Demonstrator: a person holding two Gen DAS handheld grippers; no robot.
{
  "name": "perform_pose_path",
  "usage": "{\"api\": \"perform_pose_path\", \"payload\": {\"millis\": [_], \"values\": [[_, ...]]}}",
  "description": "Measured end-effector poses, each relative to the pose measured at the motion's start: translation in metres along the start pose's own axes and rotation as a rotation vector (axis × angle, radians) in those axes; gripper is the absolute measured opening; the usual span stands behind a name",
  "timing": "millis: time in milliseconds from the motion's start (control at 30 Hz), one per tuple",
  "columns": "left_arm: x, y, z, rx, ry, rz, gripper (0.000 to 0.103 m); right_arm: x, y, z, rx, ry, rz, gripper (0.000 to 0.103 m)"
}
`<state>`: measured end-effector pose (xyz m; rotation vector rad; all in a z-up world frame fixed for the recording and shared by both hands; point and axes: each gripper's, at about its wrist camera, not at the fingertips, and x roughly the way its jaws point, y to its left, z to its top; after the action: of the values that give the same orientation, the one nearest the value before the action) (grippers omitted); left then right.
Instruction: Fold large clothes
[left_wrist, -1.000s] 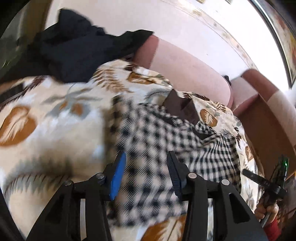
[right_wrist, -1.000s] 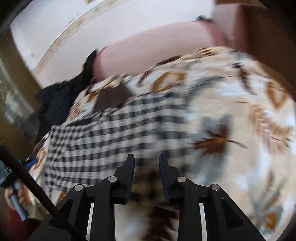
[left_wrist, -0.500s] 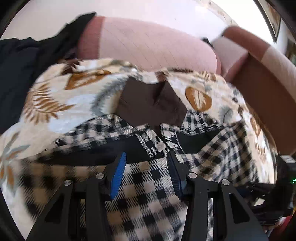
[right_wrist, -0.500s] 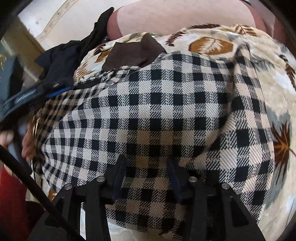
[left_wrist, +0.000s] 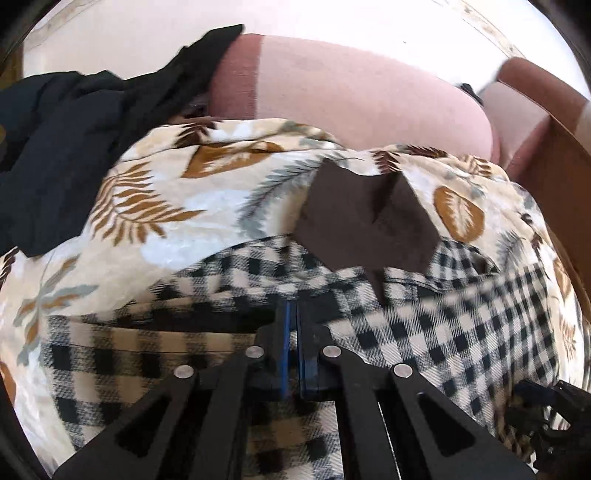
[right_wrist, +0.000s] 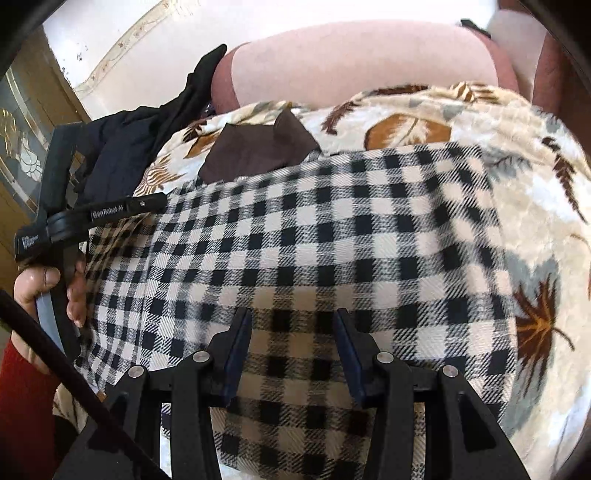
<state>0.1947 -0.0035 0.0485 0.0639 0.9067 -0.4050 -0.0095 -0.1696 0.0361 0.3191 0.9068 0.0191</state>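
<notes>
Since the earlier frames both hands have come down onto the garment, and the left gripper (left_wrist: 296, 332), then spread, has just closed. Left wrist view: its blue pads (left_wrist: 284, 347) are pressed together at a dark fold line of the checked garment (left_wrist: 461, 332); cloth lies right at the tips, though whether a layer is actually pinched between them cannot be told. The garment lies spread on a leaf-patterned blanket (left_wrist: 166, 192) covering a pink sofa (left_wrist: 351, 103), with a brown collar piece (left_wrist: 362, 225) at its far edge and dark clothing (left_wrist: 66, 140) heaped at the left. The far right part of the garment is blurred, and the right gripper's body shows at the lower right edge. Right wrist view: the right gripper (right_wrist: 291, 354) stands spread, its jaws having just been opening, with the checked garment (right_wrist: 314, 229) beneath and between the fingers but not clamped. The person's left hand (right_wrist: 48, 291) holds the left gripper (right_wrist: 159, 201) at the garment's left side. Progress, as judged: the garment is laid out fairly flat and no completed fold is visible; a first fold seems only to be starting, so the folding itself remains to be done
</notes>
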Motion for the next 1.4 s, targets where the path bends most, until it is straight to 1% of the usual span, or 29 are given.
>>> {"api": "perform_pose_path", "payload": {"millis": [33, 67, 100, 133, 167, 200, 267, 333, 433, 500, 600, 667, 733, 800, 867, 933, 967, 1033, 1100, 1167, 1233, 1300, 1400], "values": [[-0.002, 0.003, 0.0, -0.012, 0.006, -0.02, 0.013, 0.0, 0.0, 0.0, -0.004, -0.002, -0.009, 0.05], [-0.005, 0.005, 0.0, -0.032, 0.01, -0.051, 0.028, 0.002, 0.002, -0.001, -0.01, -0.003, -0.02, 0.05], [-0.01, 0.006, 0.001, -0.056, -0.003, -0.072, 0.037, 0.003, 0.001, -0.002, -0.014, -0.001, -0.027, 0.05], [-0.016, 0.005, 0.002, -0.07, -0.025, -0.08, 0.049, 0.003, 0.0, -0.002, -0.017, 0.001, -0.035, 0.05], [-0.025, 0.006, 0.003, -0.083, -0.055, -0.087, 0.053, 0.004, 0.0, -0.003, -0.021, 0.001, -0.042, 0.05], [-0.03, 0.003, 0.004, -0.086, -0.065, -0.092, 0.054, 0.005, 0.0, -0.003, -0.026, 0.001, -0.051, 0.05], [-0.042, -0.001, 0.003, -0.088, -0.076, -0.108, 0.056, 0.007, 0.0, -0.002, -0.029, 0.0, -0.058, 0.049], [-0.048, -0.003, -0.003, -0.077, -0.082, -0.106, 0.06, 0.009, -0.001, 0.0, -0.031, 0.003, -0.062, 0.049], [-0.053, -0.006, -0.02, -0.025, -0.067, -0.067, 0.06, 0.008, -0.006, 0.0, -0.023, 0.002, -0.06, 0.049], [-0.052, -0.002, -0.034, -0.007, -0.042, -0.049, 0.06, 0.005, -0.009, 0.001, -0.01, -0.004, -0.056, 0.049], [-0.043, 0.018, -0.056, -0.016, 0.016, -0.015, 0.06, -0.002, -0.014, 0.002, 0.005, -0.027, -0.069, 0.05], [-0.04, 0.031, -0.066, -0.022, 0.024, -0.011, 0.06, -0.007, -0.02, 0.003, 0.02, -0.043, -0.093, 0.052], [-0.04, 0.046, -0.073, -0.03, 0.017, -0.006, 0.06, -0.009, -0.031, 0.005, 0.057, -0.046, -0.113, 0.052], [-0.043, 0.059, -0.076, -0.066, 0.01, -0.037, 0.06, -0.008, -0.044, 0.008, 0.117, -0.04, -0.097, 0.052], [-0.047, 0.074, -0.075, -0.134, 0.006, -0.066, 0.06, -0.009, -0.053, 0.009, 0.161, -0.04, -0.077, 0.052], [-0.051, 0.085, -0.074, -0.198, 0.0, -0.086, 0.06, -0.011, -0.056, 0.01, 0.176, -0.052, -0.088, 0.052], [-0.053, 0.089, -0.074, -0.228, -0.001, -0.083, 0.06, -0.013, -0.056, 0.01, 0.176, -0.059, -0.106, 0.052], [-0.057, 0.096, -0.075, -0.263, -0.012, -0.045, 0.06, -0.015, -0.056, 0.008, 0.17, -0.068, -0.15, 0.052], [-0.065, 0.1, -0.078, -0.289, -0.021, -0.014, 0.06, -0.018, -0.059, 0.007, 0.179, -0.074, -0.169, 0.052], [-0.075, 0.099, -0.081, -0.306, -0.032, -0.004, 0.06, -0.022, -0.063, 0.003, 0.201, -0.08, -0.183, 0.052], [-0.087, 0.094, -0.087, -0.303, -0.049, 0.033, 0.06, -0.027, -0.068, -0.001, 0.224, -0.087, -0.195, 0.052], [-0.103, 0.086, -0.097, -0.291, -0.07, 0.053, 0.06, -0.034, -0.073, -0.006, 0.26, -0.104, -0.201, 0.052], [-0.129, 0.07, -0.118, -0.287, -0.101, 0.035, 0.06, -0.047, -0.077, -0.017, 0.305, -0.132, -0.223, 0.053]]}}
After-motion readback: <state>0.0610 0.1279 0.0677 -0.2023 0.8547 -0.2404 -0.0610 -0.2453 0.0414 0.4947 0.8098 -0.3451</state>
